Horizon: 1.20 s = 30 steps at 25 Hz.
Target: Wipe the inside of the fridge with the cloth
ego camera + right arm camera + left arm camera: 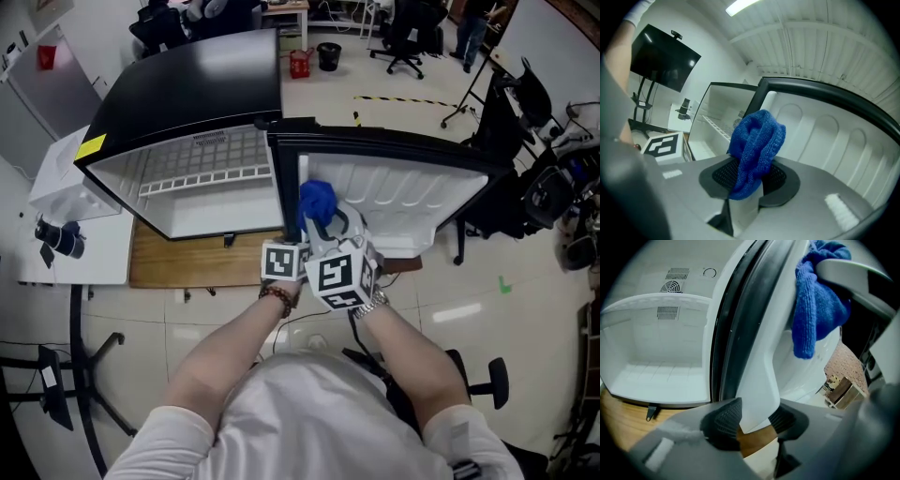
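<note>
The right gripper (pixel 750 180) is clamped narrow on a blue knitted cloth (pixel 757 140). The cloth stands up from between its 2 pads and bulges ahead of the jaws.

Straight ahead of this gripper is the white moulded inner liner (pixel 825 140) of the open door. The white cavity (pixel 710 131) of the small black fridge (pixel 187 84) lies ahead and to its left, with a white wire shelf (pixel 202 164) across it. The wipe probably turns on that offset: the cloth has to swing left past the door's hinge side to get inside.

The left gripper (pixel 752 420) sits just left of the right one. Its jaws stand wide, astride the lower corner of the white door edge (pixel 759 357). The pads look to be just beside the edge, not pressing on it.

The right gripper holds the cloth, so it is the one to reach in, and the left is placed to steady the door.
</note>
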Each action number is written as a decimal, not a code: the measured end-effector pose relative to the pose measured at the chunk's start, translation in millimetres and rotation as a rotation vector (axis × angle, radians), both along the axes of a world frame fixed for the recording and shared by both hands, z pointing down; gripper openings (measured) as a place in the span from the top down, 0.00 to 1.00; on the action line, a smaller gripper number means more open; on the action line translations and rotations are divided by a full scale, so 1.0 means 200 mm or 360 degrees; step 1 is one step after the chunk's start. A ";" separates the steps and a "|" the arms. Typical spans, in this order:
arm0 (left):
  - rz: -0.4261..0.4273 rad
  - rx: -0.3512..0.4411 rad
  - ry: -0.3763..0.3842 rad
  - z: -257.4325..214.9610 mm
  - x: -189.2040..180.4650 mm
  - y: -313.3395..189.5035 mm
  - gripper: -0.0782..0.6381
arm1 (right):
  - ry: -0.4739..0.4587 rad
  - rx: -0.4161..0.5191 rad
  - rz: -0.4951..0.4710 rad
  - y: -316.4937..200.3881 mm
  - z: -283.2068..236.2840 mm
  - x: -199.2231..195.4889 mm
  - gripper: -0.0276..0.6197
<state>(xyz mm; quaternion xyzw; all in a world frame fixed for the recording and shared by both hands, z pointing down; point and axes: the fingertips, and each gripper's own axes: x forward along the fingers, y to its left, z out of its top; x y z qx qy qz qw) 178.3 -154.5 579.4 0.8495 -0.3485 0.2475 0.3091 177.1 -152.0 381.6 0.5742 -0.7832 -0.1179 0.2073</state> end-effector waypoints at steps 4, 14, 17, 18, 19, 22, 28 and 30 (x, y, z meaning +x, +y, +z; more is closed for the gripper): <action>-0.0003 0.0014 0.0000 0.00 -0.01 0.00 0.65 | -0.0019 -0.0018 0.0074 -0.03 0.05 0.04 0.78; -0.0001 0.0085 0.0025 -0.07 0.00 -0.03 0.65 | 0.0032 -0.0008 0.0175 0.01 0.08 0.19 0.78; -0.0004 0.0082 0.0021 -0.07 0.00 -0.03 0.65 | 0.0036 -0.0009 0.0220 0.04 0.09 0.26 0.78; -0.0004 0.0085 0.0019 -0.07 0.00 -0.03 0.65 | 0.0037 -0.0013 0.0240 0.04 0.10 0.30 0.78; -0.0006 0.0087 0.0018 -0.07 0.00 -0.03 0.65 | 0.0038 -0.0018 0.0262 0.05 0.11 0.33 0.78; -0.0007 0.0092 0.0013 -0.07 0.00 -0.03 0.65 | 0.0046 -0.0027 0.0329 0.07 0.13 0.46 0.78; -0.0018 0.0092 0.0005 -0.07 -0.01 -0.04 0.65 | 0.0053 -0.0047 0.0458 0.13 0.16 0.69 0.78; -0.0021 0.0092 0.0004 -0.07 -0.01 -0.04 0.65 | 0.0055 -0.0062 0.0498 0.14 0.17 0.77 0.78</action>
